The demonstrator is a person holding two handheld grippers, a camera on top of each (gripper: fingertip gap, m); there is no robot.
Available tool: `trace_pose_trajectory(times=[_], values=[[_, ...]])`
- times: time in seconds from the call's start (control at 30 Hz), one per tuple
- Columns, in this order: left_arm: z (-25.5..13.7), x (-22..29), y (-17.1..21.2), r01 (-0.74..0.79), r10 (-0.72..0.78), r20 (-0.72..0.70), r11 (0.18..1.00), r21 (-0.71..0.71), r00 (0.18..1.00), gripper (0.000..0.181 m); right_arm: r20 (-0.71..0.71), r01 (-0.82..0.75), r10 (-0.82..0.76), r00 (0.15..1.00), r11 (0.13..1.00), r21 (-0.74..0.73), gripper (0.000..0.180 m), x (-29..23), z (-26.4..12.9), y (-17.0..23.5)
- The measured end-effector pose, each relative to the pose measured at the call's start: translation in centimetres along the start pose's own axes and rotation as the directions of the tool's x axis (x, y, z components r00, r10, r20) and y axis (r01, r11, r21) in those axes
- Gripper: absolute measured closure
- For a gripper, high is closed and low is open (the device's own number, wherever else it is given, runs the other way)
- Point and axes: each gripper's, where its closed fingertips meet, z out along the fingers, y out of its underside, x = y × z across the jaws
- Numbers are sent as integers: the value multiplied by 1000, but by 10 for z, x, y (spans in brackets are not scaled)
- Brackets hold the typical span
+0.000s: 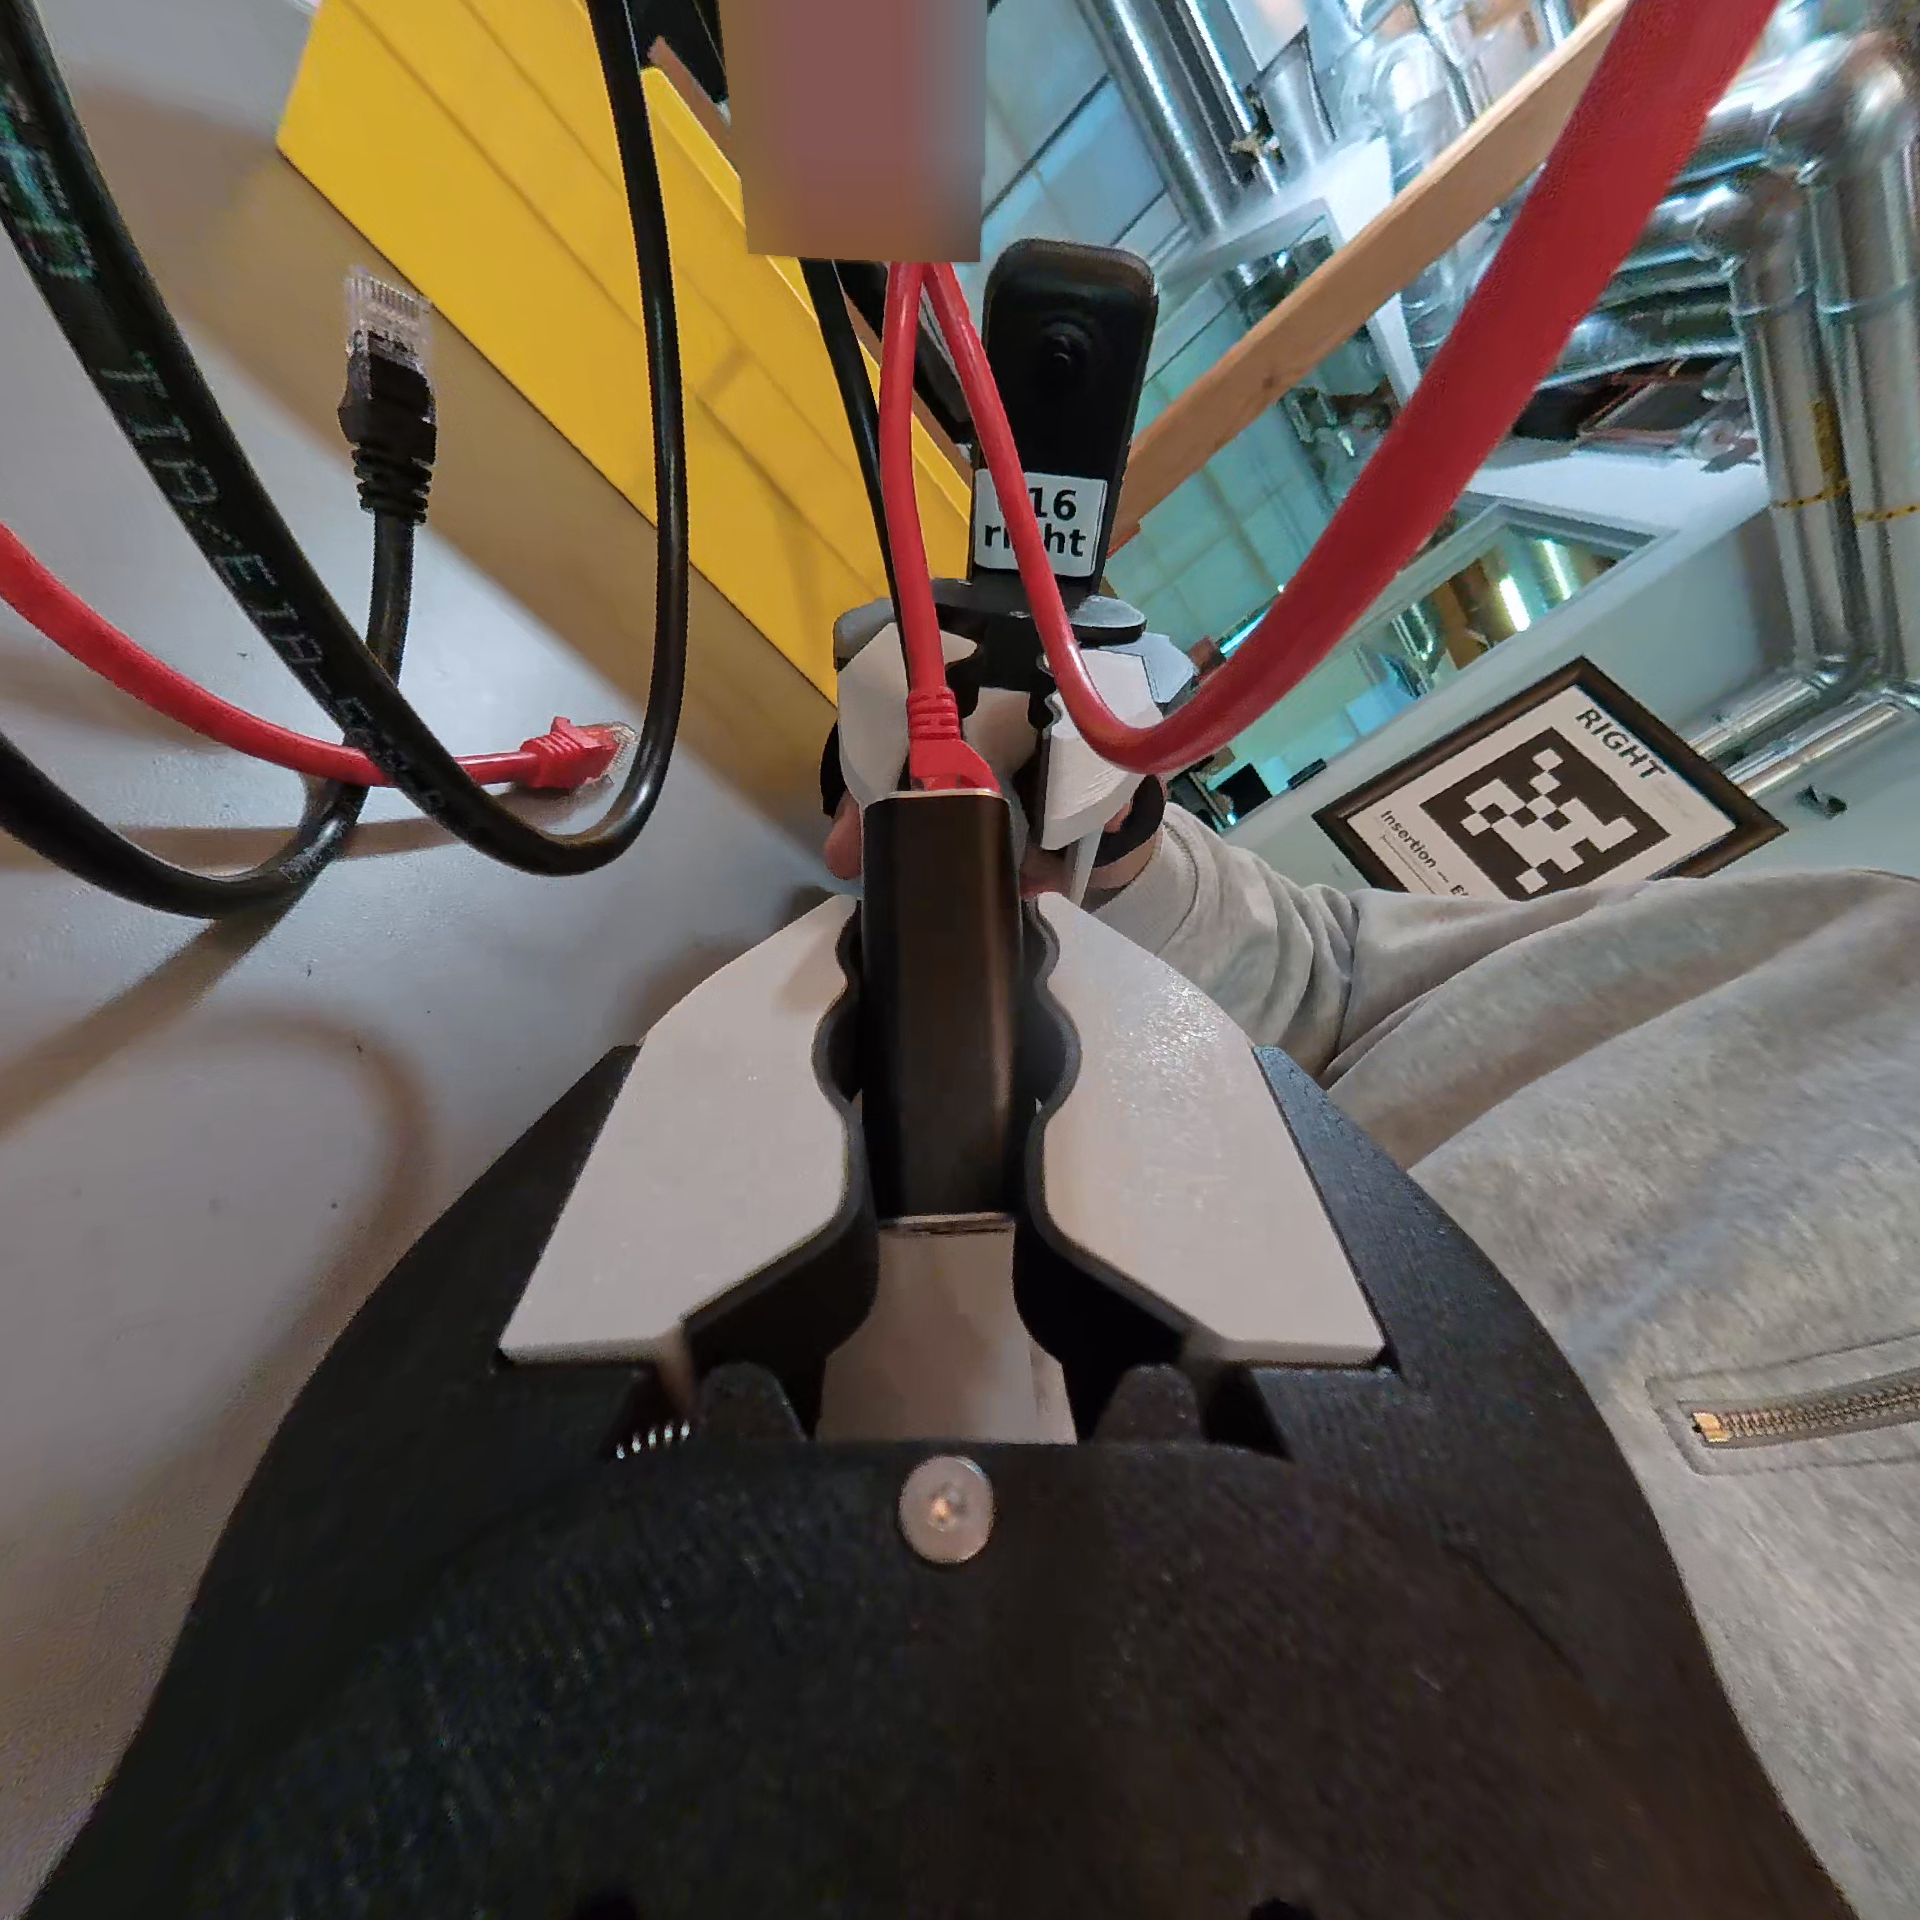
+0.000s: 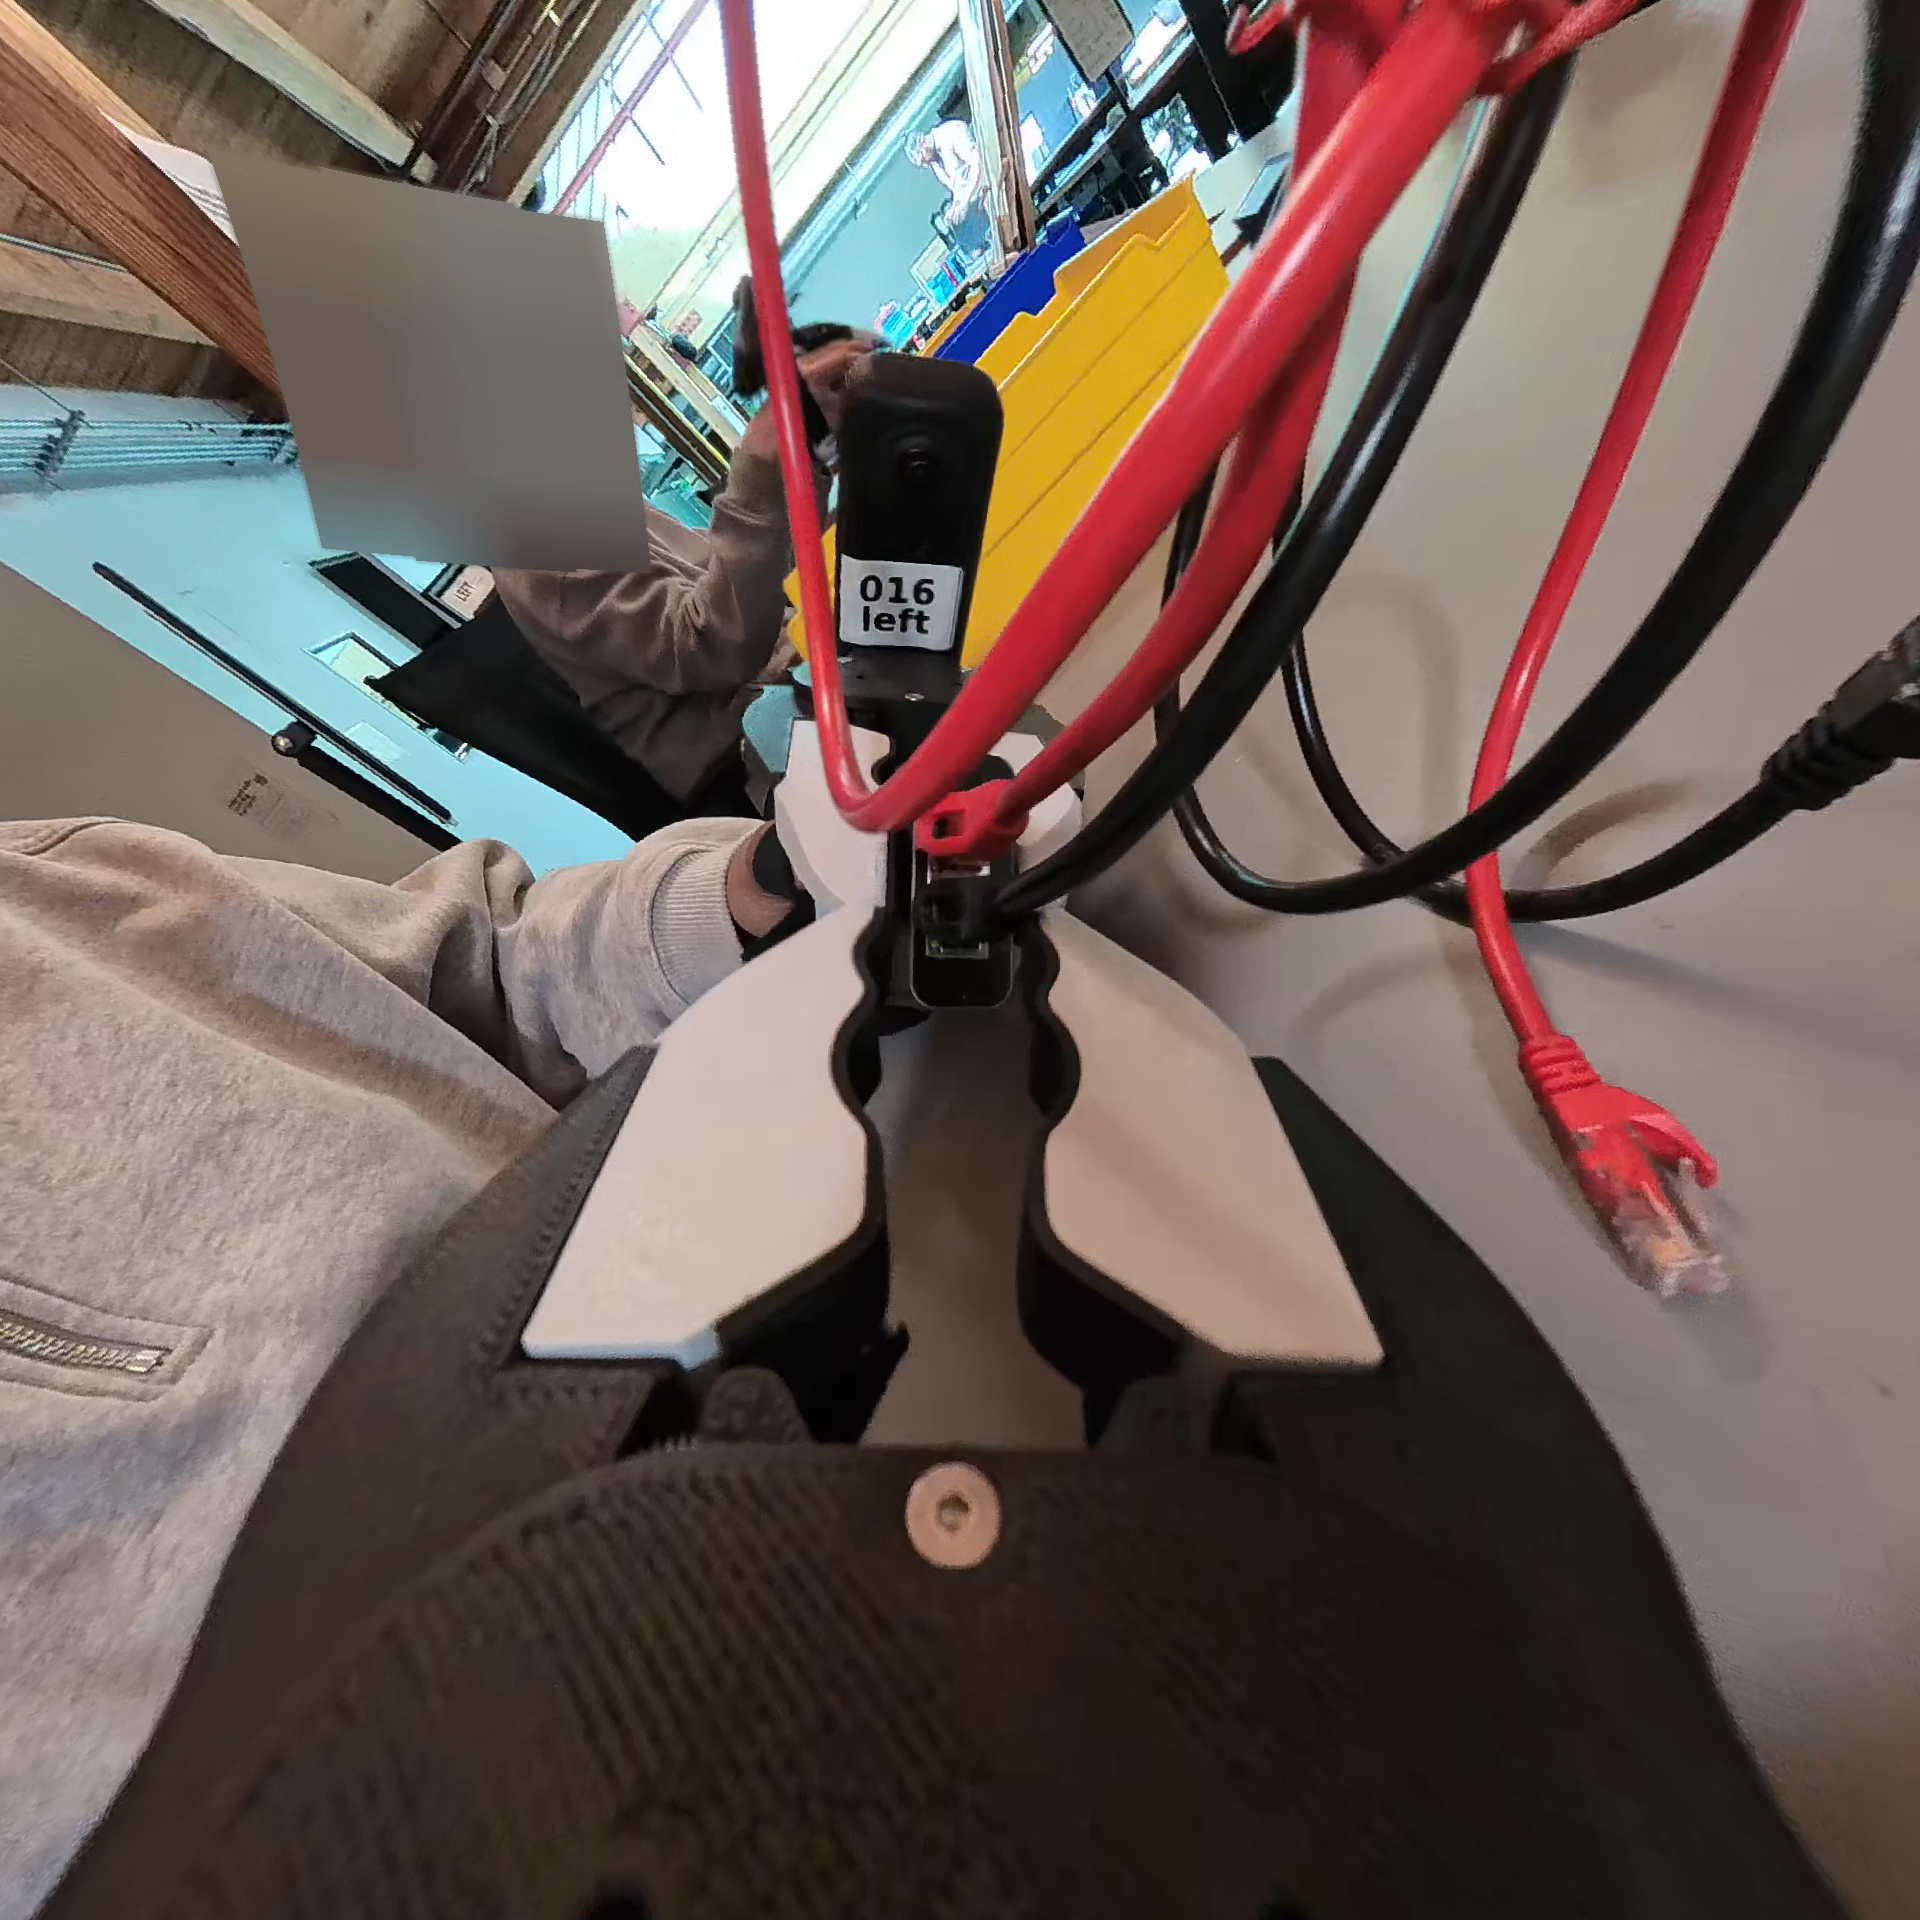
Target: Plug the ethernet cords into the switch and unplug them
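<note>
Our left gripper (image 1: pixel 940 914) is clenched on the switch (image 1: pixel 938 997), a slim black box held lengthwise between its white fingers (image 1: pixel 727 1122) and reaching forward past their tips. At the switch's far end a red plug (image 1: pixel 940 743) sits in a port, its cord rising straight ahead. Beyond it, facing us, is our right gripper (image 1: pixel 987 748), its fingers either side of that far end. From the right gripper's own view (image 2: pixel 951 971) the switch (image 2: pixel 961 966) shows its port face just at the fingertips, in the gap between the white fingers (image 2: pixel 748 1143); the jaws stand parted around it, and we cannot tell whether they touch it. A red plug (image 2: pixel 966 821) is seated in the port farthest from this gripper, and a black cord (image 2: pixel 1143 821) enters the port next to it; the nearest port looks vacant. The left gripper (image 2: pixel 883 831) faces us just behind the switch. To the right of the right gripper a loose red plug (image 2: pixel 1621 1174) lies on the grey table (image 2: pixel 1558 1558). To the left of the left gripper, a loose black plug (image 1: pixel 387 416) and another loose red plug (image 1: pixel 577 750) rest on the table (image 1: pixel 208 1195), with black cords (image 1: pixel 665 468) looping over them. Yellow bins (image 1: pixel 540 312) stand ahead on the left.
</note>
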Motion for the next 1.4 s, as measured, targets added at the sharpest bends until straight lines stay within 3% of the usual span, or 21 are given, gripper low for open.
trace_pose_trajectory(times=[0.2, 0.47, 1.4], values=[[2, 6, -2, -36, 36, -30, 999, 13, 999, 155, 7, 21, -21, 1000, 1000, -14, 151, -2, 6, 5], [2, 8, 1, -37, 37, -43, 999, -1, 998, 155, -2, 54, -54, 999, 999, -1, 160, -5, 5, 3], [2, 1, 3, -66, 67, 29, 997, -28, 997, 155, -34, 83, -85, 996, 996, -40, 160, 1, 6, 5]])
